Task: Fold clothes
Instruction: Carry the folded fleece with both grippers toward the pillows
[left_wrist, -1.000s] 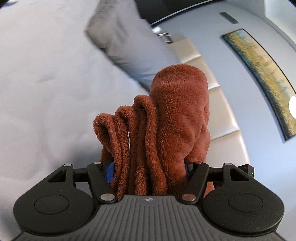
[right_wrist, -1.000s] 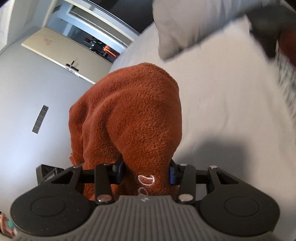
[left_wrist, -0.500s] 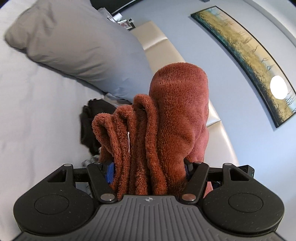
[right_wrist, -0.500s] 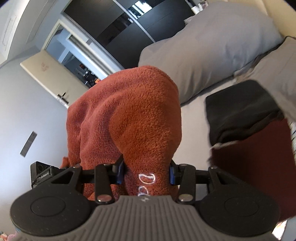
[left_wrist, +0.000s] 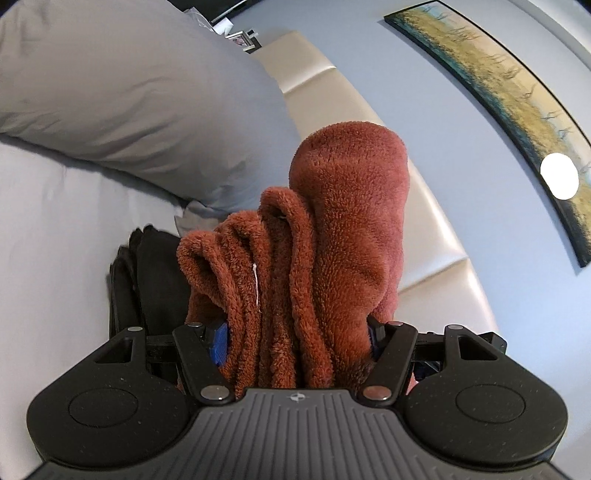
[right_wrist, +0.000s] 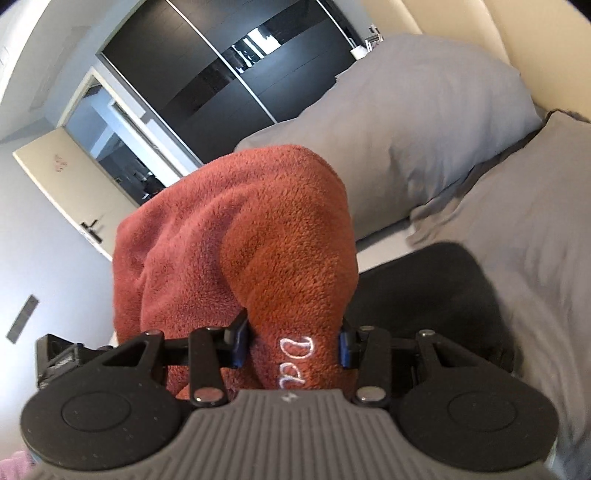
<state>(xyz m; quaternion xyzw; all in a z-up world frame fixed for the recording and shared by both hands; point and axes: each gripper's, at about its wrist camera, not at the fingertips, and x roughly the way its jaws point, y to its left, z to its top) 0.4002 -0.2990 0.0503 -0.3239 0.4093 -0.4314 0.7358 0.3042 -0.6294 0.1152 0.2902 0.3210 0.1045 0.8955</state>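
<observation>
A thick rust-red fleece garment (left_wrist: 332, 240) is bunched in several folds between the fingers of my left gripper (left_wrist: 295, 343), which is shut on it. My right gripper (right_wrist: 291, 347) is shut on the same rust-red fleece (right_wrist: 236, 236), at a part with white embroidered letters (right_wrist: 295, 354). Both grippers hold the fleece up above the bed, and it hides their fingertips. Below and beyond lies a folded black garment (left_wrist: 155, 273) on the sheet, the black garment (right_wrist: 424, 288) also showing in the right wrist view.
Grey pillows (left_wrist: 129, 92) lean at the head of the bed, with a second grey pillow (right_wrist: 535, 229) on the right. A cream padded headboard (left_wrist: 424, 229) and a framed painting (left_wrist: 498, 92) are behind. Dark wardrobe doors (right_wrist: 221, 74) and an open door (right_wrist: 62, 192) stand farther off.
Both grippers have carried the fleece toward the pillows and the headboard. The black garment has come into view beneath it. Both grips are unchanged.
</observation>
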